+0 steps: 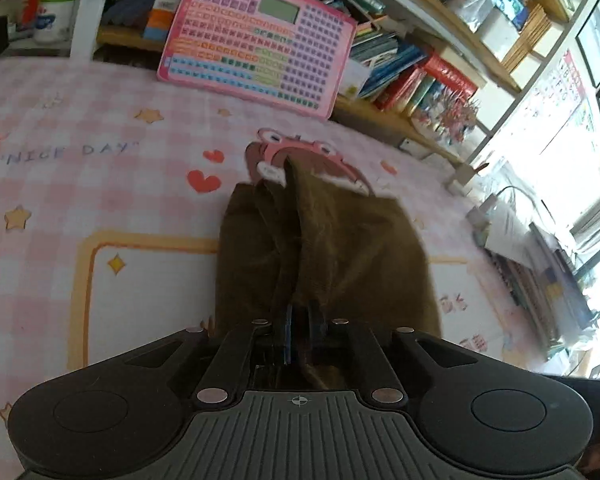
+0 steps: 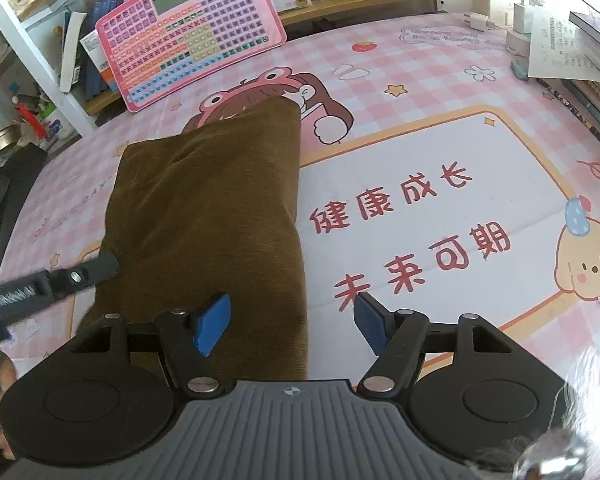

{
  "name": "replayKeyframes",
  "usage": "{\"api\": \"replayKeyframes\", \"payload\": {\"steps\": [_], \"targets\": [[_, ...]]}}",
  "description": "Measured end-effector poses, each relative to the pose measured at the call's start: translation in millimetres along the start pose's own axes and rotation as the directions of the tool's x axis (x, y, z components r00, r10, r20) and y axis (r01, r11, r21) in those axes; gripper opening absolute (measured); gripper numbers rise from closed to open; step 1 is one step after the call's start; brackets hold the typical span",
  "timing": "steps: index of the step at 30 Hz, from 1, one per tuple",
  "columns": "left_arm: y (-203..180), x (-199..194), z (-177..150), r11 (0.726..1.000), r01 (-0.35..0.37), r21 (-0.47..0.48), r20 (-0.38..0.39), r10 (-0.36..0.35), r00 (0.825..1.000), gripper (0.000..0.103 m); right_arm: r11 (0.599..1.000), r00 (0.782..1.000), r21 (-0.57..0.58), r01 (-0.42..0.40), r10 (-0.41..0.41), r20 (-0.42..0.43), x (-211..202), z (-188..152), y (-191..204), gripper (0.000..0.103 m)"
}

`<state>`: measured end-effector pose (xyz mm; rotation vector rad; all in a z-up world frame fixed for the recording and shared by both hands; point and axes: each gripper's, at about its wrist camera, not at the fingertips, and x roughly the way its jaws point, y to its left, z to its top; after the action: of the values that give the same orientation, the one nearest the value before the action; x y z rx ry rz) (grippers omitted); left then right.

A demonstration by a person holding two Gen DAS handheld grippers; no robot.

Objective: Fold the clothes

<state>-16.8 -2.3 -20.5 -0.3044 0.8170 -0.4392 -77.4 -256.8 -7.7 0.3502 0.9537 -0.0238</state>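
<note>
Nearest in the left wrist view, the left gripper (image 1: 299, 322) has its fingers pinched together on a bunched fold of the brown cloth (image 1: 324, 256), which rises in ridges from the fingertips and spreads out beyond them onto the mat (image 1: 100, 184). In the right wrist view the right gripper (image 2: 290, 322) stands wide apart and holds nothing; its left blue pad (image 2: 212, 328) lies over the cloth's near right part, and its right pad is over bare mat. The cloth (image 2: 208, 216) lies folded into a long thick slab on the left half of the mat (image 2: 440, 152), its right edge running straight from near to far, its far corner lapping the printed cartoon girl (image 2: 320, 100). The left gripper (image 2: 96, 270) meets the cloth's left edge. Right of the cloth the mat's white panel lies open out to a stack of books (image 2: 592, 76) at the right edge. Farthest, a pink keyboard toy (image 2: 188, 32) leans against the shelves (image 2: 48, 52) at the mat's far edge, well apart from the cloth.
</note>
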Motion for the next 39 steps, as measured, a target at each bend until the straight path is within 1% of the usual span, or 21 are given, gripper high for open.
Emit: {"api": "replayKeyframes", "payload": {"steps": [1, 2, 4, 5, 7, 8, 10, 13, 16, 18, 21, 22, 23, 24, 25, 26, 29, 31, 35, 37, 39], "targets": [[-3, -4, 4, 1.000, -0.006, 0.009, 0.026, 0.006, 1.000, 0.017, 1.000, 1.000, -0.006, -0.001, 0.001, 0.002, 0, 0, 1, 0.067], [-5, -8, 8, 1.000, -0.006, 0.016, 0.064, 0.005, 0.998, 0.019, 1.000, 1.000, -0.012, -0.003, 0.003, 0.004, 0, 1, 1, 0.067], [-9, -12, 14, 0.999, 0.011, 0.033, 0.120, -0.015, 0.993, 0.019, 1.000, 1.000, -0.024, -0.008, 0.008, 0.005, 0, 1, 3, 0.067], [-12, -10, 15, 0.999, 0.019, 0.048, 0.130, -0.025, 0.991, 0.018, 1.000, 1.000, -0.028, -0.009, 0.009, 0.005, 0, 1, 3, 0.067], [-20, -3, 17, 0.996, 0.033, 0.086, 0.128, -0.044, 0.991, 0.018, 1.000, 1.000, -0.030, -0.009, 0.009, 0.002, 0, 1, 2, 0.067], [-24, 4, 17, 0.994, 0.021, 0.104, 0.113, -0.033, 0.993, 0.018, 1.000, 1.000, -0.028, -0.008, 0.008, 0.000, 1, 1, 1, 0.067], [-28, 21, 15, 0.990, -0.029, 0.138, 0.064, 0.021, 0.998, 0.018, 1.000, 1.000, -0.025, -0.006, 0.006, 0.001, 1, 2, 0, 0.067], [-28, 48, 8, 0.978, -0.100, 0.185, -0.005, 0.103, 0.995, 0.018, 1.000, 1.000, -0.025, -0.005, 0.006, 0.009, -1, 3, -2, 0.067], [-33, 50, 8, 0.971, -0.123, 0.207, -0.011, 0.128, 0.992, 0.019, 1.000, 1.000, -0.020, -0.006, 0.006, 0.017, -4, 4, -5, 0.067], [-33, 41, 9, 0.977, -0.119, 0.178, -0.001, 0.121, 0.993, 0.019, 1.000, 1.000, -0.010, -0.006, 0.006, 0.021, -5, 4, -8, 0.067], [-31, 16, 12, 0.989, -0.098, 0.112, 0.051, 0.093, 0.994, 0.033, 1.000, 1.000, -0.003, -0.010, 0.010, 0.029, -7, 4, -10, 0.067], [-31, 8, 12, 0.990, -0.098, 0.101, 0.070, 0.092, 0.993, 0.041, 1.000, 0.999, -0.001, -0.014, 0.014, 0.031, -7, 4, -10, 0.067], [-31, 1, 11, 0.990, -0.106, 0.093, 0.086, 0.098, 0.991, 0.049, 1.000, 0.999, 0.000, -0.017, 0.017, 0.032, -8, 3, -10, 0.067], [-30, -7, 9, 0.990, -0.115, 0.084, 0.101, 0.106, 0.989, 0.052, 1.000, 0.999, 0.000, -0.021, 0.021, 0.031, -8, 3, -10, 0.067], [-29, -13, 7, 0.990, -0.124, 0.072, 0.113, 0.116, 0.987, 0.058, 1.000, 0.999, 0.001, -0.024, 0.024, 0.029, -7, 3, -9, 0.067], [-27, -19, 5, 0.989, -0.134, 0.057, 0.122, 0.126, 0.984, 0.062, 1.000, 0.999, 0.002, -0.028, 0.028, 0.028, -7, 2, -9, 0.067], [-21, -33, -5, 0.988, -0.153, 0.013, 0.155, 0.149, 0.977, 0.067, 0.999, 0.999, -0.002, -0.039, 0.039, 0.028, -7, 2, -5, 0.067], [-17, -37, -8, 0.988, -0.157, 0.003, 0.158, 0.154, 0.975, 0.069, 0.999, 0.999, -0.007, -0.046, 0.046, 0.030, -7, 1, -1, 0.067], [-8, -39, -13, 0.985, -0.173, -0.011, 0.134, 0.173, 0.976, 0.074, 0.998, 0.998, -0.014, -0.054, 0.054, 0.029, -7, -1, 6, 0.068], [-3, -37, -16, 0.986, -0.168, -0.015, 0.107, 0.169, 0.980, 0.079, 0.999, 0.998, -0.008, -0.053, 0.053, 0.030, -6, -3, 7, 0.071], [2, -34, -19, 0.987, -0.162, -0.017, 0.077, 0.163, 0.984, 0.079, 0.999, 0.999, 0.013, -0.044, 0.044, 0.030, -5, -5, 4, 0.071]]}}
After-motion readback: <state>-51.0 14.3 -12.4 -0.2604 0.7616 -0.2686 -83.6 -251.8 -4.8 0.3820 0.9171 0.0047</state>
